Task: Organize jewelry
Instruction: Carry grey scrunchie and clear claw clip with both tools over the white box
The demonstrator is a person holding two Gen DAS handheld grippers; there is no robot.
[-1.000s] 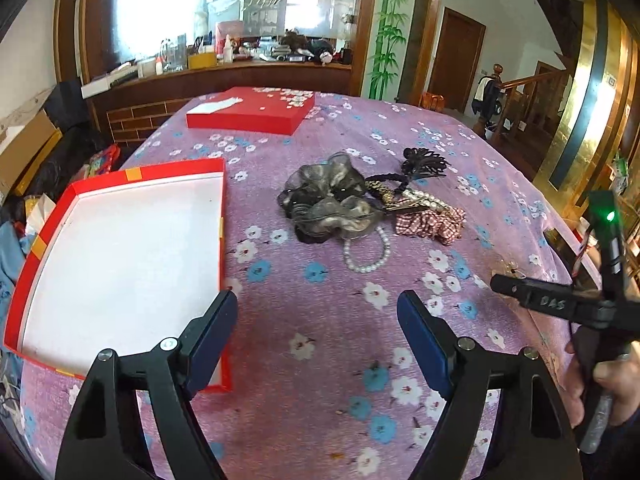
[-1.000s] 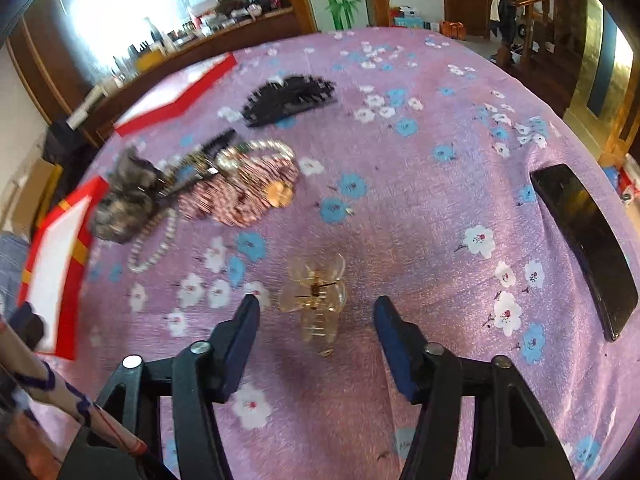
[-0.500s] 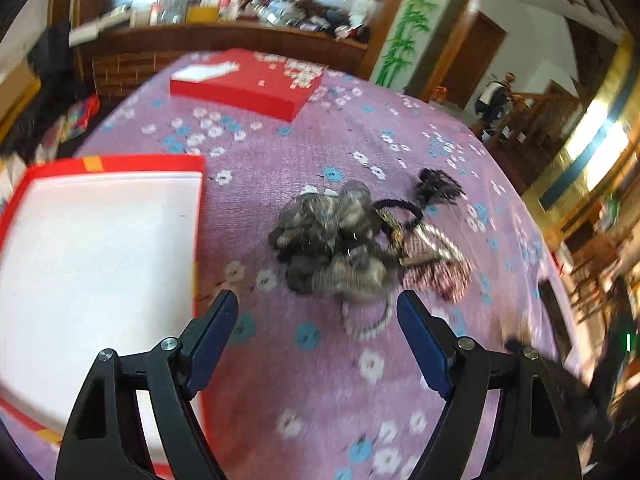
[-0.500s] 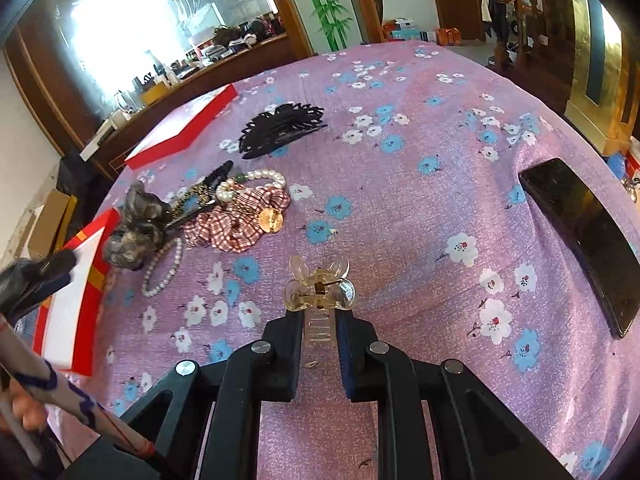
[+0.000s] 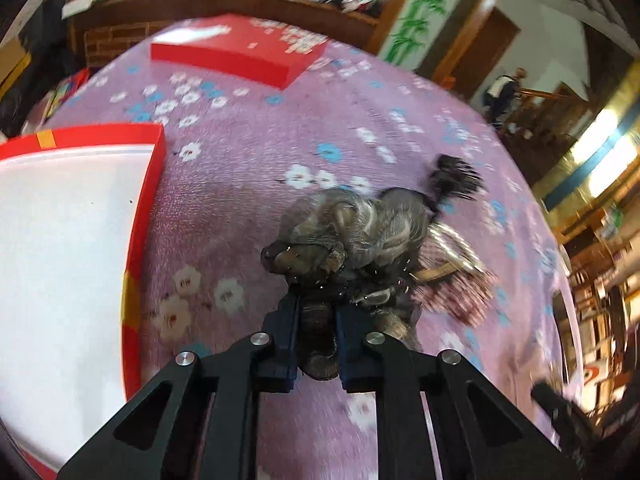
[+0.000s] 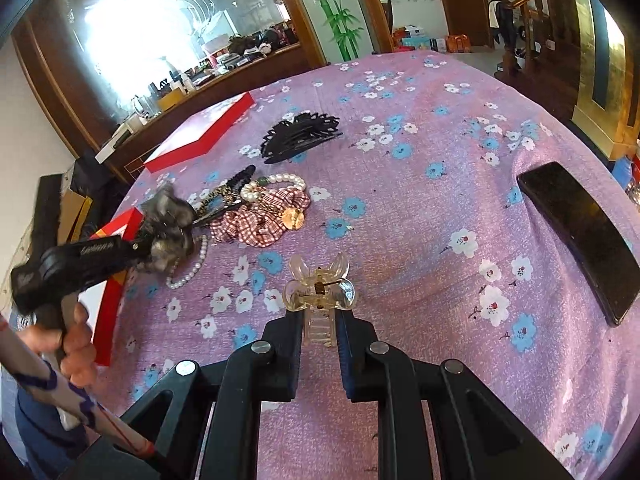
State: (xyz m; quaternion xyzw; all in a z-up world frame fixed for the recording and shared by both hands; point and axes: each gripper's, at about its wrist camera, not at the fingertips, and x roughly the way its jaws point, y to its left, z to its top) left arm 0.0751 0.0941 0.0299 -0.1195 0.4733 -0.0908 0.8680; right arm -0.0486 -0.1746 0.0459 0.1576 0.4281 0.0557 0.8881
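Jewelry and hair pieces lie in a loose pile on the purple flowered cloth [image 6: 420,208] that covers the table. We hold a gripper in each hand. Our left gripper [image 5: 316,320] has just been closing, and its jaws now pinch the near edge of the grey scrunchie [image 5: 352,232], with the gauzy fabric bunched between the blue pads. From the right wrist view we see the same grip from the side: the left hand [image 6: 76,344] clasps the handle, and the black fingers bite into the scrunchie at the left end of the pile. Our right gripper [image 6: 318,330] has its jaws clamped on the comb end of the clear hair claw [image 6: 320,292], whose rounded wings stick out past the fingertips.

Beside the scrunchie lie a red checked scrunchie [image 6: 260,220], a pearl bracelet [image 6: 280,184] and a leopard-print hair clip [image 6: 220,198]. A pearl necklace [image 6: 192,264] trails out from under the grey scrunchie toward us. A black hair claw [image 6: 300,136] sits apart, farther up the cloth.

An open red box with a white floor [image 5: 60,248] stands to the left of the pile, near the left gripper. Its red lid [image 5: 240,52] rests at the far edge of the table. A black phone [image 6: 580,240] lies face up on the right side, well apart from everything else.
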